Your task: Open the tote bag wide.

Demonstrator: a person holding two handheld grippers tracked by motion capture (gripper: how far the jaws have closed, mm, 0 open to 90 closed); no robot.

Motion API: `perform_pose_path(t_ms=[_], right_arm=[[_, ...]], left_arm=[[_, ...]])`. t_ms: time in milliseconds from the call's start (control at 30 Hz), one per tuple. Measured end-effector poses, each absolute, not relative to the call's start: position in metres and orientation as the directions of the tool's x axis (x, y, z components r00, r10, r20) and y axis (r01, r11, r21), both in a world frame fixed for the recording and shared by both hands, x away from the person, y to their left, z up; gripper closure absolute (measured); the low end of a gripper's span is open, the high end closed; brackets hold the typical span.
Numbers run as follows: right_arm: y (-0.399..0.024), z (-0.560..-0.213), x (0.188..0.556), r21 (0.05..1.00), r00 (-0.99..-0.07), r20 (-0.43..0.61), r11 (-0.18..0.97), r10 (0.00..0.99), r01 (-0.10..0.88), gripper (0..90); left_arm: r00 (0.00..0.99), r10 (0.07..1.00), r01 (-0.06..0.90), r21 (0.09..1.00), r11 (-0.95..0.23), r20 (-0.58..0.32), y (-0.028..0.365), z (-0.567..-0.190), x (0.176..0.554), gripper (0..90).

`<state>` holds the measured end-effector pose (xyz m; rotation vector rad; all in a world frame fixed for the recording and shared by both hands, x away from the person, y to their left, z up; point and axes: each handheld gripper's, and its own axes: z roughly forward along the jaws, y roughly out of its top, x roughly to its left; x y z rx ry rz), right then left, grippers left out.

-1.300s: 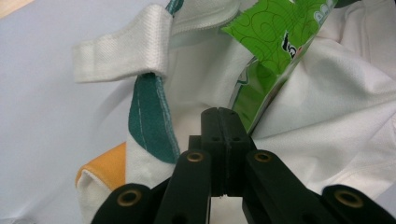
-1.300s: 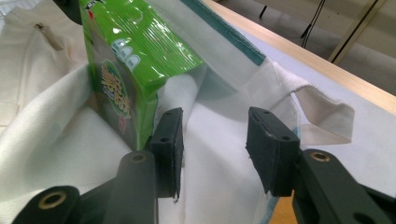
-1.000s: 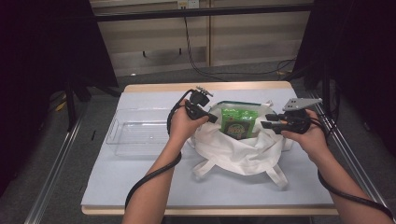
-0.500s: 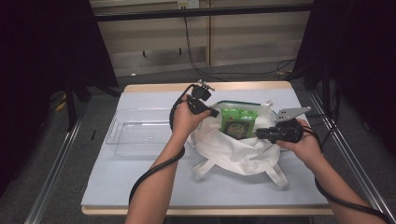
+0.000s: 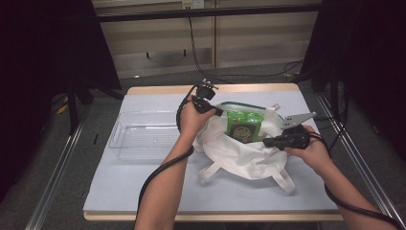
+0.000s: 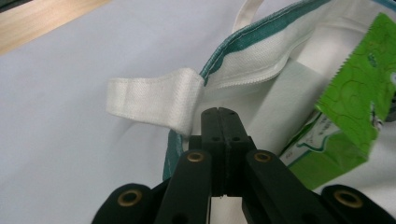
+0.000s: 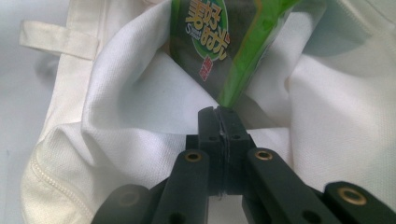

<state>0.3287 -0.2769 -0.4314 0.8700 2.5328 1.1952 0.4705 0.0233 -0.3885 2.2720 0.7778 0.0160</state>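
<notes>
On the table (image 5: pixel 158 191), both tools pinching white bag (image 5: pixel 239 155), green packet (image 5: pixel 243 125) inside

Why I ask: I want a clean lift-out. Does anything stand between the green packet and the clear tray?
Yes. The green packet stands inside the white bag, so the bag's wall on the tray side lies between it and the clear tray. The left gripper, shut, sits at that rim too.

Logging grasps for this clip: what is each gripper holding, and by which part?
The left gripper is shut on the white bag at its green-trimmed rim by a strap. The right gripper has just closed, apparently on the bag's fabric near the green packet.
</notes>
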Motion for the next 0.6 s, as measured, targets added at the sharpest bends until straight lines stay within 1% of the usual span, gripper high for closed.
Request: perform_pose_path(t_ms=[267, 333, 433, 567, 600], right_arm=[[-0.279, -0.436, 0.326, 0.755, -0.805, 0.060, 0.501, 0.590, 0.423, 89.9], [-0.280, -0.436, 0.326, 0.758, -0.801, 0.059, 0.496, 0.595, 0.424, 89.1], [-0.280, -0.435, 0.325, 0.768, -0.793, 0.061, 0.479, 0.606, 0.425, 86.3], [-0.280, -0.433, 0.323, 0.788, -0.777, 0.082, 0.437, 0.624, 0.434, 79.4], [-0.280, -0.432, 0.322, 0.792, -0.773, 0.087, 0.427, 0.628, 0.436, 78.2]], left_arm=[[0.805, 0.547, 0.551, 0.633, -0.544, -0.230, 0.022, -0.395, 0.476, 90.0], [0.814, 0.533, 0.541, 0.632, -0.555, -0.230, 0.024, -0.393, 0.476, 90.0], [0.828, 0.511, 0.529, 0.623, -0.577, -0.231, 0.024, -0.387, 0.473, 90.0], [0.843, 0.478, 0.513, 0.639, -0.573, -0.249, 0.025, -0.380, 0.467, 89.8], [0.849, 0.469, 0.506, 0.634, -0.584, -0.246, 0.026, -0.378, 0.466, 88.0]])
